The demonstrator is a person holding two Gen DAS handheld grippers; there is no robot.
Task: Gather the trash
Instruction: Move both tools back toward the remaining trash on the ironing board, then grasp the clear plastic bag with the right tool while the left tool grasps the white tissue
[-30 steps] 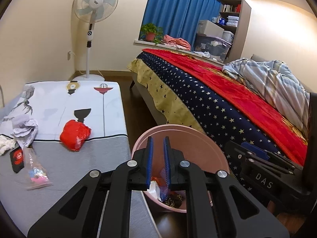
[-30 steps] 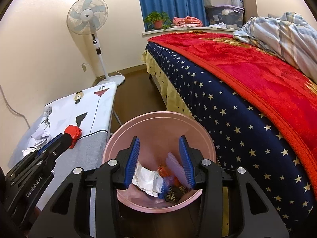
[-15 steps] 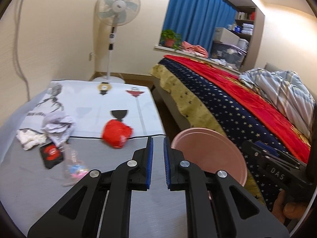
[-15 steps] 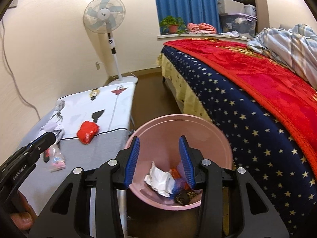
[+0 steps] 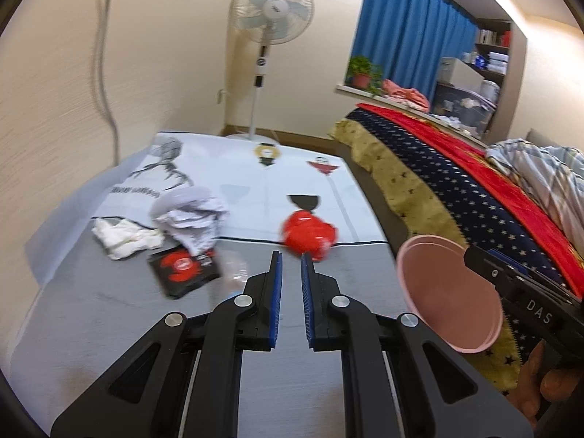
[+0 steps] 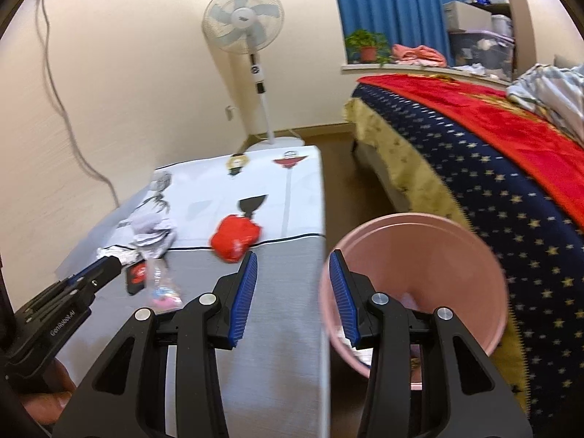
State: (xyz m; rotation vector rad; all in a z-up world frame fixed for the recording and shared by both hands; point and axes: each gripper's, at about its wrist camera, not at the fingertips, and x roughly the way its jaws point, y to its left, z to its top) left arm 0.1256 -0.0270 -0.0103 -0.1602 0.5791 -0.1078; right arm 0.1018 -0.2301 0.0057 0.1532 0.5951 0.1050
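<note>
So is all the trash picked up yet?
Not yet. Some trash already sits in the pink bin. Both claws, left and right, hold nothing. Left on the table: a red wrapper, crumpled paper, a white tissue, a black packet and a clear bag.

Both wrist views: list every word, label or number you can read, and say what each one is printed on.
"DAS": on the black body of the right tool, seen in the left wrist view.
"GenRobot.AI": on the side of the left tool, seen in the right wrist view; small, partly legible.
Black lettering on the white printed cloth: too blurred to read.
Fan hub badge and black-and-red packet: unreadable.
</note>
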